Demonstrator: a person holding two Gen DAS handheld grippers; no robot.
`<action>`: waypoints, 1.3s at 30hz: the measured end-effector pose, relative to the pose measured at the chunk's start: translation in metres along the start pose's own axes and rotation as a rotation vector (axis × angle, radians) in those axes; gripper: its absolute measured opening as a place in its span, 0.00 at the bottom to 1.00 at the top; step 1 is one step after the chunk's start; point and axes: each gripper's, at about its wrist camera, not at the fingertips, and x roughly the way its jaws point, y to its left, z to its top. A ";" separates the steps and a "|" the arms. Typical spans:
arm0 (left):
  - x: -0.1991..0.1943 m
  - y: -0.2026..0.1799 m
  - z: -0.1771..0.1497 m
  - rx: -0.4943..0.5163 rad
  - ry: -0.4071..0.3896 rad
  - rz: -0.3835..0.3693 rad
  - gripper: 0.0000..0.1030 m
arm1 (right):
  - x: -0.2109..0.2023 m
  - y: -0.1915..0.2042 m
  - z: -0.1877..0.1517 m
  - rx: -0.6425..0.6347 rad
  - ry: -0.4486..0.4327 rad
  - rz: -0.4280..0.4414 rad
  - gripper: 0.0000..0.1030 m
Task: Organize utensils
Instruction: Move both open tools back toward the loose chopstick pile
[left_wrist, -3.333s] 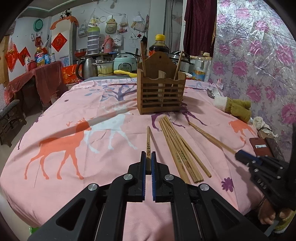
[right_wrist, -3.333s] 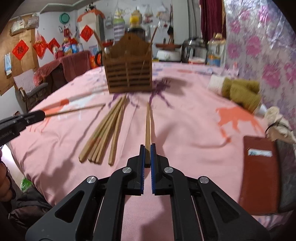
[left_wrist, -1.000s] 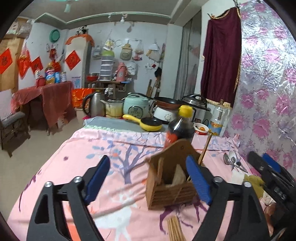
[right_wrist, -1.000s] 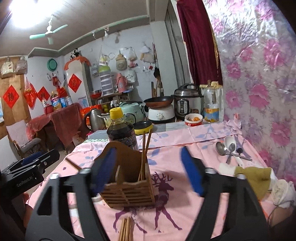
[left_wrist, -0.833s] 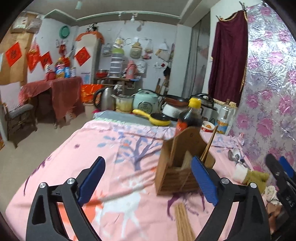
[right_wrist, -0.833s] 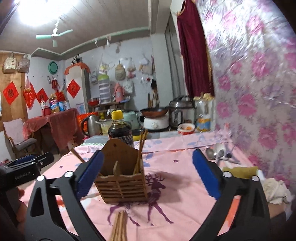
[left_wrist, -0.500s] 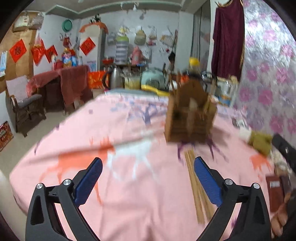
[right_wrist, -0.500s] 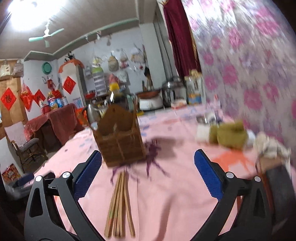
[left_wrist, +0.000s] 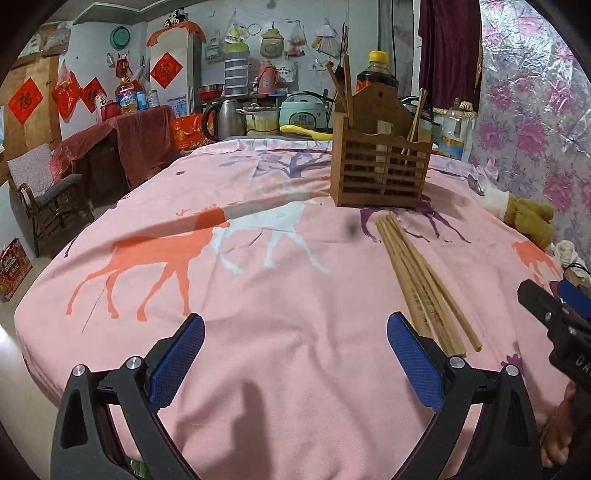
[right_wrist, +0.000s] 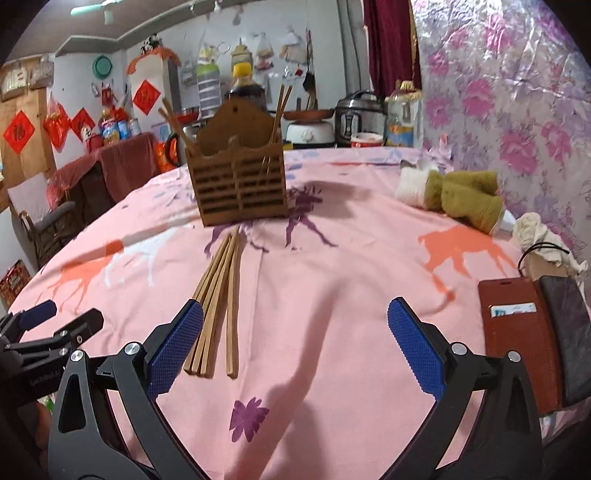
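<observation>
A slatted wooden utensil holder (left_wrist: 380, 166) stands upright on the pink deer-print tablecloth (left_wrist: 258, 295), with chopsticks sticking out of its left and right compartments. It also shows in the right wrist view (right_wrist: 238, 184). A bundle of several wooden chopsticks (left_wrist: 421, 277) lies on the cloth in front of it, and also shows in the right wrist view (right_wrist: 216, 299). My left gripper (left_wrist: 295, 354) is open and empty, low over the near edge, left of the bundle. My right gripper (right_wrist: 295, 343) is open and empty, with the bundle's near ends by its left finger.
A rolled olive and white cloth (right_wrist: 454, 197), a crumpled rag (right_wrist: 543, 240) and a brown wallet (right_wrist: 517, 339) lie at the right of the table. A soy sauce bottle (left_wrist: 376, 74) stands behind the holder. Kitchen appliances and a chair (left_wrist: 44, 192) are beyond.
Both grippers, earlier each shut on a single chopstick, rose to the holder, opened, and have come back down low near the front edge. The two single chopsticks are gone from the cloth.
</observation>
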 end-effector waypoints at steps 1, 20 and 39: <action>0.001 0.000 0.000 0.001 0.001 0.004 0.94 | 0.000 0.001 -0.001 -0.003 0.002 0.001 0.94; 0.002 -0.002 0.000 0.016 -0.007 0.026 0.94 | 0.004 0.002 -0.004 -0.009 0.028 -0.004 0.94; 0.008 -0.004 -0.004 0.030 0.022 -0.014 0.94 | 0.017 -0.016 -0.004 0.067 0.075 -0.045 0.94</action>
